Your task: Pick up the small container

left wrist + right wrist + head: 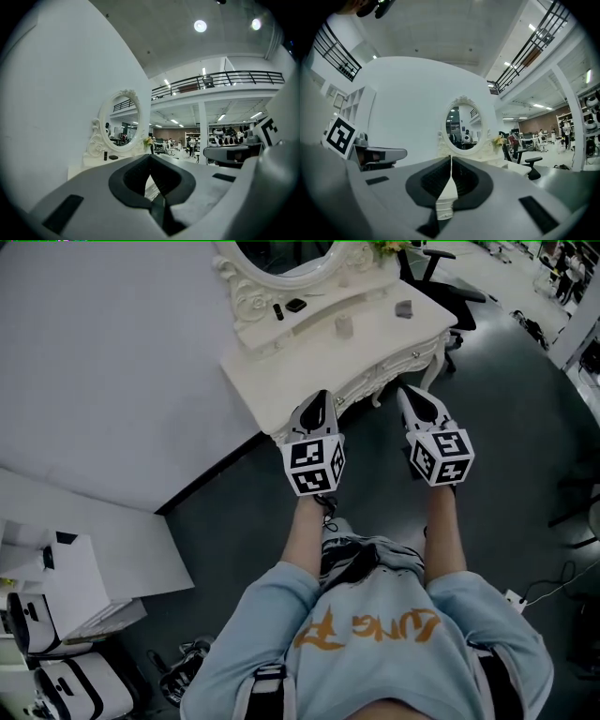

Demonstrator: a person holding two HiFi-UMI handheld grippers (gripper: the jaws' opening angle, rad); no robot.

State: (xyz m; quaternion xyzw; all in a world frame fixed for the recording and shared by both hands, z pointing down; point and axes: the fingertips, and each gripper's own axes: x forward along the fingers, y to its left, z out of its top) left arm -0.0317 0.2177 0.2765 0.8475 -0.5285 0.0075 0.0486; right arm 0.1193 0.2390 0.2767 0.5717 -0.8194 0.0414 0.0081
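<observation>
A white ornate dressing table (309,362) with an oval mirror (281,254) stands ahead of me. On its top sit a small white container (344,326) and a small grey container (404,307); two small black items (295,306) lie near the mirror base. My left gripper (322,396) hangs just short of the table's front edge, jaws shut and empty. My right gripper (406,390) is level beside it, also shut on nothing. In the left gripper view the left gripper (150,158) points at the mirror (119,119). The right gripper (451,159) faces the mirror (461,126) too.
A black office chair (441,268) stands right of the table. A white wall (103,352) runs along the left. White shelving and cases (47,596) sit at the lower left. A white plug block (514,599) with its cable lies on the dark floor at the lower right.
</observation>
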